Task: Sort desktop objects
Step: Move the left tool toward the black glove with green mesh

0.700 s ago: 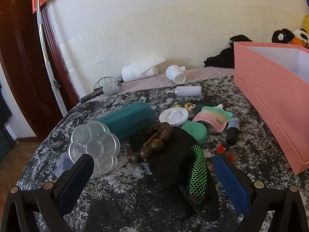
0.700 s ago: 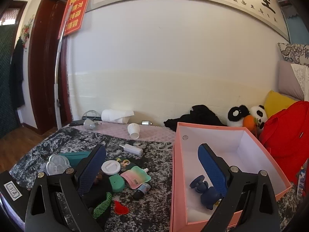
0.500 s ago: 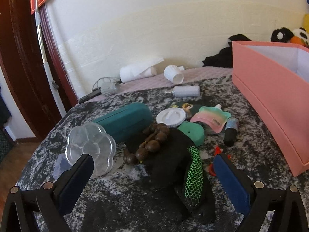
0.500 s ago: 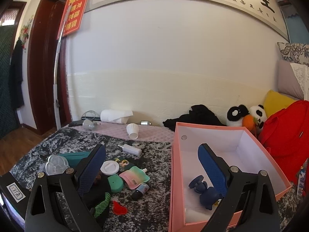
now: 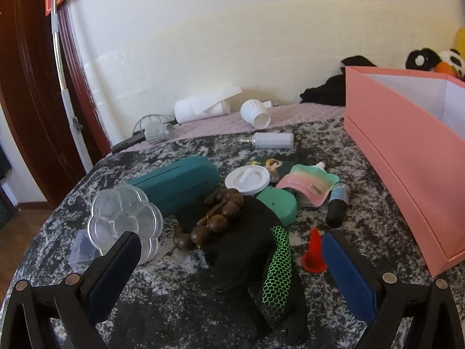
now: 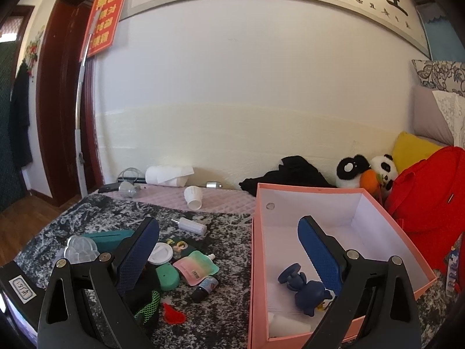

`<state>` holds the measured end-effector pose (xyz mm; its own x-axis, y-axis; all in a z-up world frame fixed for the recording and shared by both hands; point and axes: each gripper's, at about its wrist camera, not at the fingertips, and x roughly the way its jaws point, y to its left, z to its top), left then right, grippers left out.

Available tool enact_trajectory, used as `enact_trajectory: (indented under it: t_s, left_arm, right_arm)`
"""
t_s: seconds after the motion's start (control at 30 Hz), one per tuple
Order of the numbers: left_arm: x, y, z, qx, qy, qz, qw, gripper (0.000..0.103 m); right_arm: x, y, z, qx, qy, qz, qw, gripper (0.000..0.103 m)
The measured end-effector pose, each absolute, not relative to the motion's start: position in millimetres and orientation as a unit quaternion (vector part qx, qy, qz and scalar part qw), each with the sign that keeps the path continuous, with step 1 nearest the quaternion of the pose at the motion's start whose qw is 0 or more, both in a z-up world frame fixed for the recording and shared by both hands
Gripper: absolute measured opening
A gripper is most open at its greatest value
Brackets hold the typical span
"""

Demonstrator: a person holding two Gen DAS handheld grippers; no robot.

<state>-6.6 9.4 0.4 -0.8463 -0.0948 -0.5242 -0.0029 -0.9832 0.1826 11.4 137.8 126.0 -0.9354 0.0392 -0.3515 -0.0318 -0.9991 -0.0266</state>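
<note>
A black glove (image 5: 247, 250) with a green mesh strip lies flat, brown wooden beads (image 5: 215, 218) draped on it. Behind it lie a teal case (image 5: 177, 180), a clear flower-shaped box (image 5: 122, 218), a white lid (image 5: 247, 180), a pastel pouch (image 5: 308, 183) and a small dark bottle (image 5: 337, 203). A red cone (image 5: 314, 250) stands upright. The pink box (image 6: 255, 261) holds a blue toy figure (image 6: 305, 288).

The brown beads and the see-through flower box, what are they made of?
The brown beads look like wood or big seeds: dark, round, a little shiny, threaded on a cord. I can't tell which of the two. The flower box looks like hard clear plastic: you can see through its lid to little compartments inside, and the petal edges catch the light.
</note>
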Motion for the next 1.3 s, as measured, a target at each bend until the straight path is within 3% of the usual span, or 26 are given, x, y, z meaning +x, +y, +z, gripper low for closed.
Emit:
enact_trajectory:
  t_s: [0.63,0.93,1.3]
  left_arm:
    - [-1.3,-52.0,-3.9,0.291,-0.048,-0.954,0.061,0.102]
    - [-12.4,-23.2,-25.0,0.325,-0.032,-0.945,-0.01,0.102]
    - [-38.9,16.5,-59.4,0.382,-0.039,-0.923,-0.018,0.102]
  right_arm:
    - [21.4,92.5,106.4,-0.2,-0.048,0.978,-0.025,0.098]
    - [11.9,102.5,90.3,-0.225,-0.042,0.973,-0.02,0.098]
    - [-6.5,131.8,84.0,-0.246,0.001,0.969,-0.015,0.098]
